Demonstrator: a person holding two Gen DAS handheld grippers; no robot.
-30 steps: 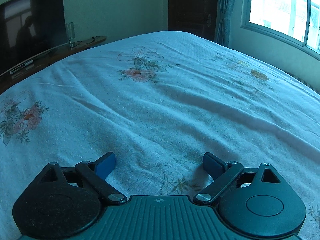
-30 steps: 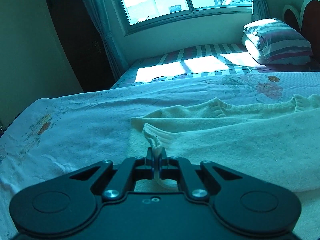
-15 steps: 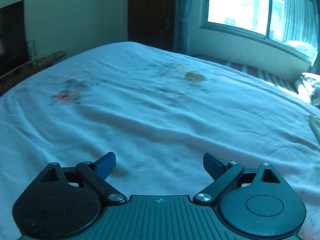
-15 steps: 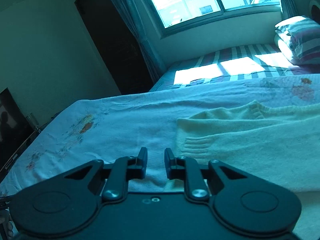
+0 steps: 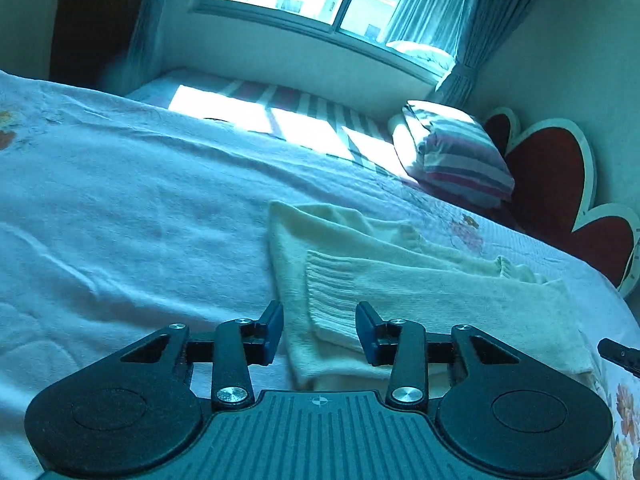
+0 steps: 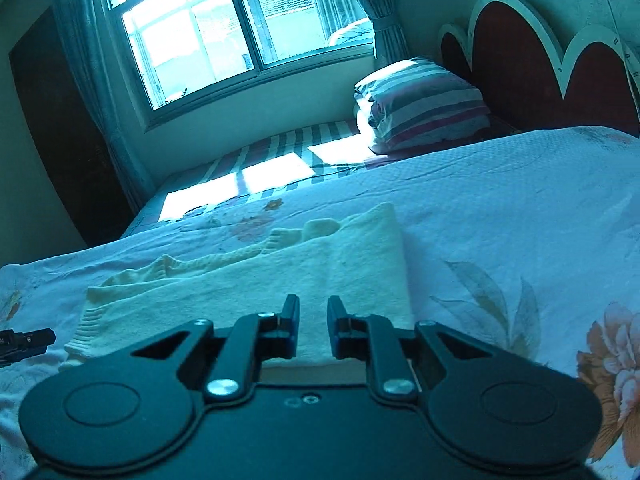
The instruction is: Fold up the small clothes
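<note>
The soft cream knitted sweater point(image 5: 420, 280) lies half folded at the middle of the flowery white bedspread point(image 5: 120, 216). The left gripper point(image 5: 319, 330), jaws closing but apart, hovers over its ribbed end. The right gripper point(image 6: 313, 330), slightly apart, holds nothing. Next, I think, both pinch an edge.

I'm looking across a bed point(image 5: 120, 184) under a pale floral bedspread point(image 6: 520, 208), and beyond it a striped mattress point(image 6: 256, 156) catches bright patches of sun. A wide window point(image 6: 208, 28) glows ahead, curtains point(image 6: 360, 4) hanging at both sides. A folded striped quilt point(image 5: 456, 156) sits against the scalloped red headboard point(image 6: 532, 52). Plain light walls point(image 5: 572, 40), and a dark door point(image 6: 52, 128) stands off to the left
</note>
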